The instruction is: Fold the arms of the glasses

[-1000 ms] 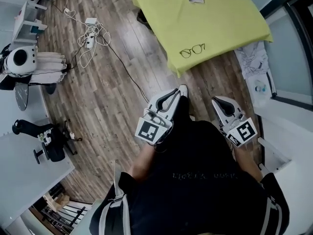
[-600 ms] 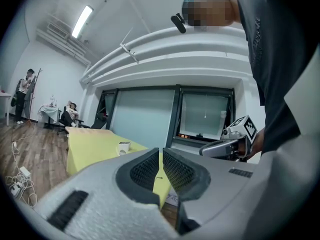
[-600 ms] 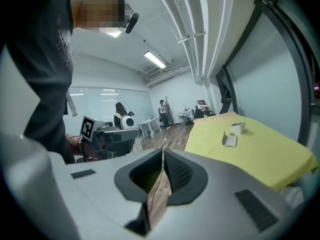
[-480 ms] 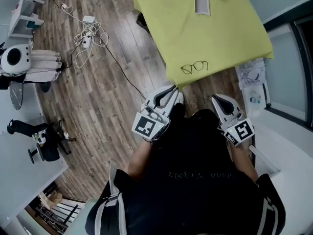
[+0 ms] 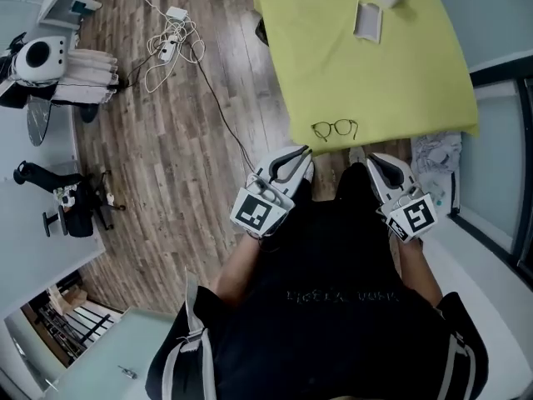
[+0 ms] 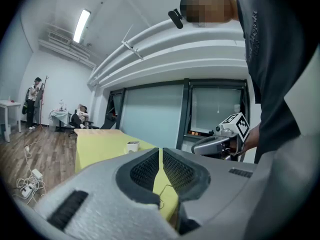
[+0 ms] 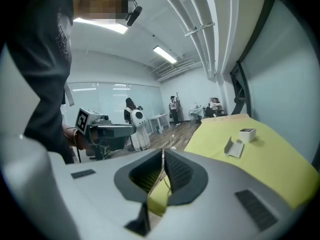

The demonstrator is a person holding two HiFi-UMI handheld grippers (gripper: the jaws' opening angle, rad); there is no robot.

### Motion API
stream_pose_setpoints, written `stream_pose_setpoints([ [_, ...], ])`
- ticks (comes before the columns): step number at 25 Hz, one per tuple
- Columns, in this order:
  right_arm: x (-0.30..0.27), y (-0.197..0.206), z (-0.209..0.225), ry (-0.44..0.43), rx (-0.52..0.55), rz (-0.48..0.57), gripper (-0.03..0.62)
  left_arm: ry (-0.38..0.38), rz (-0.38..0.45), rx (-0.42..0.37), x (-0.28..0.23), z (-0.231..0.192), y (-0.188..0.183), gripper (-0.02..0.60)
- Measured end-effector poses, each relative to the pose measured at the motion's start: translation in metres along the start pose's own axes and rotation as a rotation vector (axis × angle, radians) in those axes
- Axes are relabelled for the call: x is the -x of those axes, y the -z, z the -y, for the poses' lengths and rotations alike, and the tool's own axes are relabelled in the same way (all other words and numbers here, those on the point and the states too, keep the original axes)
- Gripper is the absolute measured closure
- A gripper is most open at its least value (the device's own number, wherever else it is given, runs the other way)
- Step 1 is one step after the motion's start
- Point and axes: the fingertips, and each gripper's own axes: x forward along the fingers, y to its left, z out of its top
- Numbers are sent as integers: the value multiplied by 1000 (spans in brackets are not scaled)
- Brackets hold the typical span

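Both jaw pairs are together, empty; glasses (image 5: 335, 129) lie one o'clock of left gripper (image 5: 291, 161), eleven o'clock of right gripper (image 5: 377, 167).

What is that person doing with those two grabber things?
A person stands at a yellow table, holding a left gripper and a right gripper close to the body. Both grippers have their jaws together with nothing in them. The glasses lie by the table's near edge, just ahead of the grippers, and neither gripper touches them. The folding has not started yet.
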Motion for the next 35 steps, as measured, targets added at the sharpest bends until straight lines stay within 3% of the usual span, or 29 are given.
stream_pose_setpoints([
  [5, -9, -3, 14, -173, 103, -61, 563, -145, -29, -1, -11, -3, 3, 545],
  [9, -17, -3, 21, -231, 221, -115, 562, -218, -49, 20, -10, -2, 12, 545],
  [12, -21, 2, 25, -274, 250, -149, 562, -249, -55, 39, -9, -2, 24, 545],
  [21, -38, 58, 37, -351, 336, -303, 562, -185, -94, 5, -25, 9, 51, 554],
  [35, -62, 97, 43, -440, 537, -451, 561, -209, -131, 62, -24, -2, 75, 555],
])
